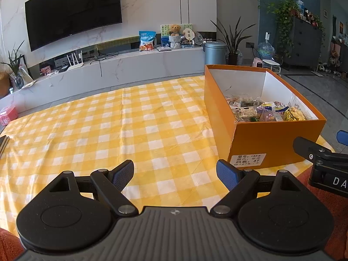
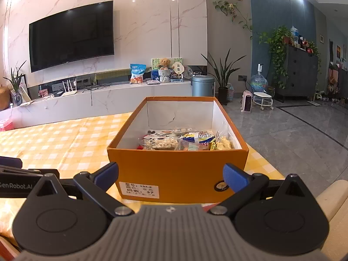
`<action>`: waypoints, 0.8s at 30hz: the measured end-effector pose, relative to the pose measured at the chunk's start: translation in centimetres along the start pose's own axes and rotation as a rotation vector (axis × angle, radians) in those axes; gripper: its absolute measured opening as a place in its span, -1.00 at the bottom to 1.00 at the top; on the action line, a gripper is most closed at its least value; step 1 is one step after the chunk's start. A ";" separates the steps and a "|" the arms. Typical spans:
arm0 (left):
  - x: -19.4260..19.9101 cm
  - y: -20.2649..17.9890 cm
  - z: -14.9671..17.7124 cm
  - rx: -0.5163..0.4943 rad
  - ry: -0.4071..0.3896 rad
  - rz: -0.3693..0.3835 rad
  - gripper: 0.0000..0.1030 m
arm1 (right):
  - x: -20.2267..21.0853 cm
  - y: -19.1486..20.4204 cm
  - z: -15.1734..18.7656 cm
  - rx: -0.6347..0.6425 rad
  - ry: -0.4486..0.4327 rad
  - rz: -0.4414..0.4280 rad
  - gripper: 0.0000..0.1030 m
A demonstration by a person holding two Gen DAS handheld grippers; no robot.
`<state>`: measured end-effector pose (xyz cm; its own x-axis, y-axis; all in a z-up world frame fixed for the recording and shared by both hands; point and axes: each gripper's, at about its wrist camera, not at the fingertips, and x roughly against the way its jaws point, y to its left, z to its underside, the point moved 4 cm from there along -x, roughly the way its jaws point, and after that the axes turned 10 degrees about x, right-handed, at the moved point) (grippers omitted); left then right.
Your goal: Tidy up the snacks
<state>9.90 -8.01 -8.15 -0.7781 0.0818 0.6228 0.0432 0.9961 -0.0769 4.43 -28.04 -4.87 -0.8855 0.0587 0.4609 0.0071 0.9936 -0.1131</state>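
Note:
An orange cardboard box [image 1: 276,143] with white inner walls stands on the right part of the yellow checked tablecloth [image 1: 121,130]. Several wrapped snacks [image 1: 265,111] lie inside it. In the right wrist view the same box [image 2: 178,169] sits straight ahead, with the snacks [image 2: 187,141] piled against its near wall. My left gripper [image 1: 175,175] is open and empty over the cloth, left of the box. My right gripper [image 2: 170,174] is open and empty, its blue fingertips level with the box's near wall. The right gripper's body also shows at the right edge of the left wrist view.
A low marble TV bench [image 1: 130,65] with a TV [image 1: 71,13] above runs behind the table. A grey bin [image 2: 203,86] and potted plants [image 2: 224,76] stand beyond the box. Tiled floor [image 2: 293,130] lies to the right. Dark flat objects [image 1: 3,143] rest at the cloth's left edge.

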 end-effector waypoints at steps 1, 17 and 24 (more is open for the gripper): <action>0.0 0.0 0.0 0.001 0.000 0.000 0.95 | 0.0 0.0 0.0 0.001 0.000 0.002 0.94; -0.2 0.3 0.2 0.007 0.014 -0.011 0.95 | 0.1 0.1 0.0 0.005 0.001 0.006 0.94; -0.1 0.2 0.3 0.008 0.012 -0.015 0.95 | 0.1 0.1 0.0 0.008 -0.001 0.009 0.94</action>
<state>9.79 -7.80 -8.44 -0.7710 0.0677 0.6332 0.0266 0.9969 -0.0742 4.32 -27.95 -4.86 -0.8857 0.0673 0.4594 0.0111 0.9922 -0.1241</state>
